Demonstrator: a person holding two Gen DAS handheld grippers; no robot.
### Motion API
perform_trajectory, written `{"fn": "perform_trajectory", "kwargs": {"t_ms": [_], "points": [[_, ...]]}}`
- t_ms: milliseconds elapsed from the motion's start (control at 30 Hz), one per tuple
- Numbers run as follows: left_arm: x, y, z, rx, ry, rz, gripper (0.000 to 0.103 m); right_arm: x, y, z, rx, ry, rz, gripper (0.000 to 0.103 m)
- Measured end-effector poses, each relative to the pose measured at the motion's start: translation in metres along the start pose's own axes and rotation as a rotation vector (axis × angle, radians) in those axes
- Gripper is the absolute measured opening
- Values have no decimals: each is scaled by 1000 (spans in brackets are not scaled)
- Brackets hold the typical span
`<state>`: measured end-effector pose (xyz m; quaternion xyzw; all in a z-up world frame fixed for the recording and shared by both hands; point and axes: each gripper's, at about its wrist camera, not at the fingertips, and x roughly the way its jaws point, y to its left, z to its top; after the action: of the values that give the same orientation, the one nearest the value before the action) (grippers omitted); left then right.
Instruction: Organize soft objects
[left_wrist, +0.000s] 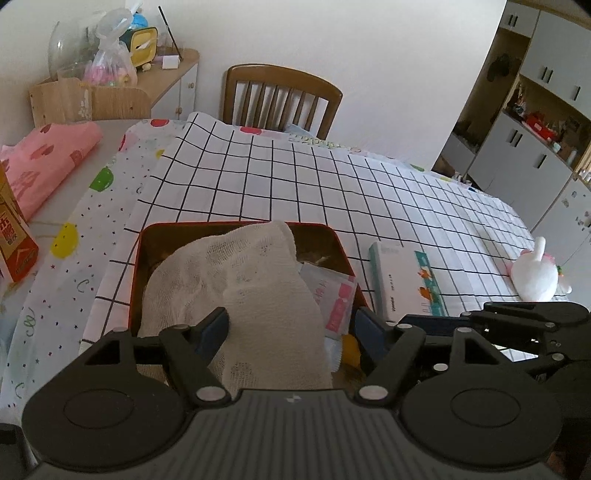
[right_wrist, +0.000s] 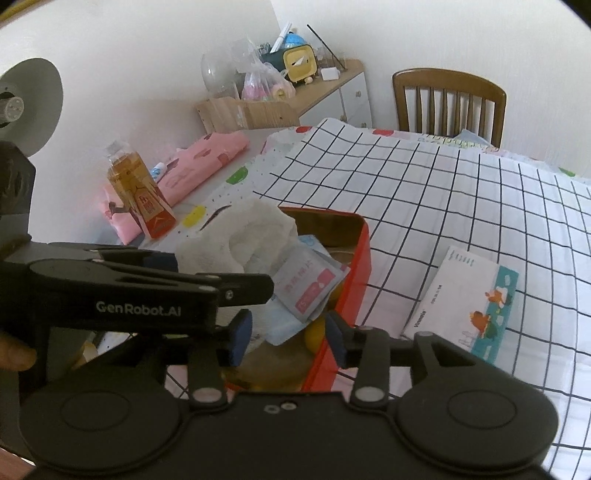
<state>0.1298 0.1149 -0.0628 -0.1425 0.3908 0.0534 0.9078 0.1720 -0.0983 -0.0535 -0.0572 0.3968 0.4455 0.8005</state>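
The white gauze cloth (left_wrist: 236, 291) lies lengthwise toward the camera in the red tin (left_wrist: 135, 280) on the checked tablecloth (left_wrist: 332, 184), both the left gripper (left_wrist: 291, 328) and the right gripper (right_wrist: 290, 334) spread apart, gripping nothing.

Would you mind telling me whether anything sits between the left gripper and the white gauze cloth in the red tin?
Nothing visible does. The left gripper hangs open directly over the white gauze cloth, which is draped in the red tin, with only air between them.

Gauze cloth (left_wrist: 236, 280) hiding tin's (left_wrist: 240, 224) contents, carton (left_wrist: 14, 236) cropped
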Motion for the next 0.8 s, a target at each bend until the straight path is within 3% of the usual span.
{"fn": "perform_trajectory", "kwargs": {"t_ms": [400,500,567,800], "points": [[-28,-9,-6,30,-32,-23,88,-32,6,-10,-25,-59,-13,66],[-39,-14,-8,47,-54,-31,92,-43,7,-13,-33,-86,-19,76],[-47,-19,-9,69,-71,-25,103,-50,8,-14,-41,-98,-20,79],[-71,-30,-13,98,-132,-14,103,-74,5,-21,-35,-161,-15,95]]}}
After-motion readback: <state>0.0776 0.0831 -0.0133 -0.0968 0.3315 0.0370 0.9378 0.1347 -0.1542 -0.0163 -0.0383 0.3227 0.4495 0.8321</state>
